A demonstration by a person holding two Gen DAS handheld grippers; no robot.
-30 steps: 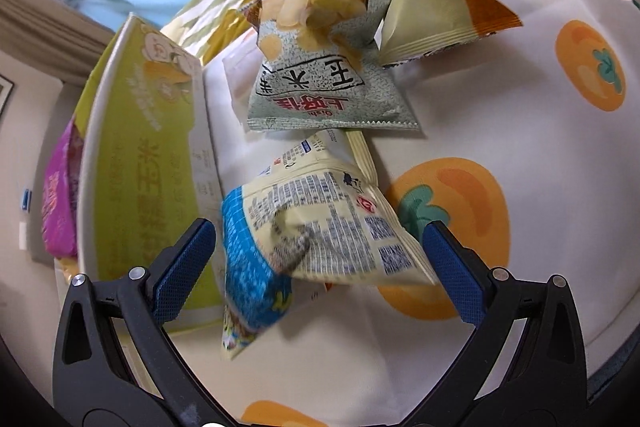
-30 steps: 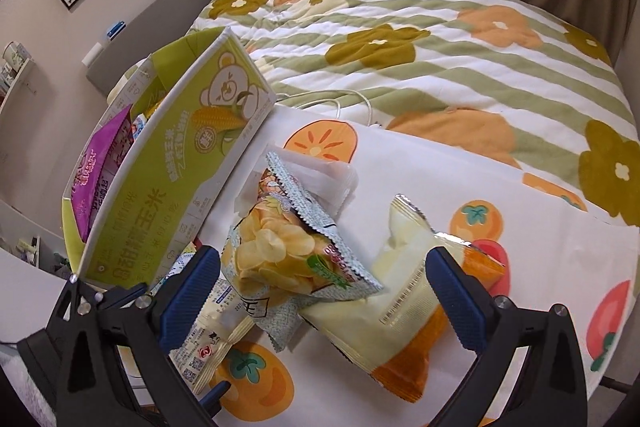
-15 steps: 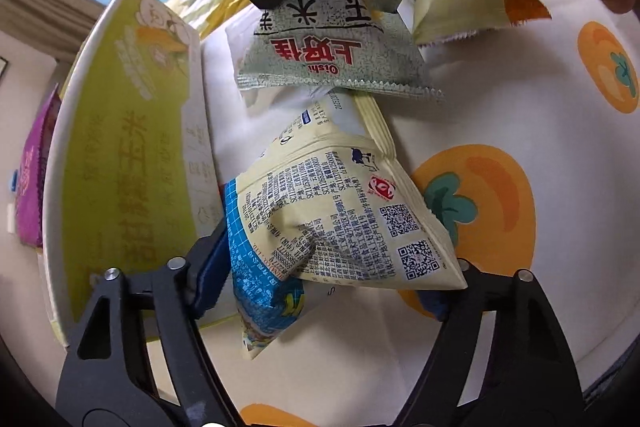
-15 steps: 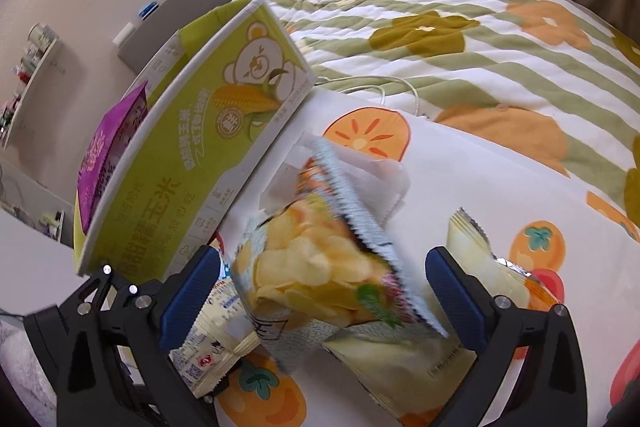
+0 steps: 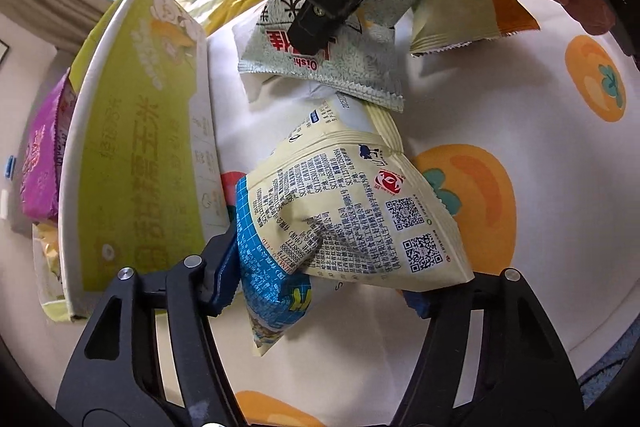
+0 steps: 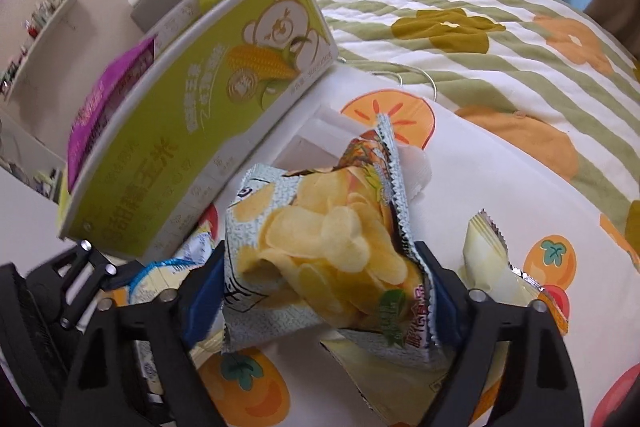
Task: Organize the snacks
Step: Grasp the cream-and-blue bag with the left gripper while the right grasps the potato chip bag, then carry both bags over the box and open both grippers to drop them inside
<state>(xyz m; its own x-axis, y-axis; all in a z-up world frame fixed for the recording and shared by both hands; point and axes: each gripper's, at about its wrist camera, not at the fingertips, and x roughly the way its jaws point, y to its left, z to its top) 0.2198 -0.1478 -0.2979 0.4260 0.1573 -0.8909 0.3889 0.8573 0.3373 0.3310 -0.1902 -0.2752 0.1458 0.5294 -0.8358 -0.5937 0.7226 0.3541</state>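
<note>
A: Item one, left tool (image 5: 320,291)?
B: Clamped on the cream-and-blue snack bag (image 5: 344,223), printed back up, over the fruit-print cloth (image 5: 520,99).

A: Item two, right tool (image 6: 320,291)?
B: Pinched on the grey-green chip bag (image 6: 320,247), potato chips pictured on its face. In the left view that bag (image 5: 320,59) sits at 12 o'clock from the cream-and-blue one.

A: Loose stock?
B: One pale yellow and orange packet (image 6: 500,267), lying on the cloth at 3 o'clock from the chip bag.

A: Container?
B: Green corn-print box (image 6: 192,143) at 10 o'clock, standing on edge; purple packet (image 6: 104,107) inside it. Striped floral quilt (image 6: 480,39) behind.
</note>
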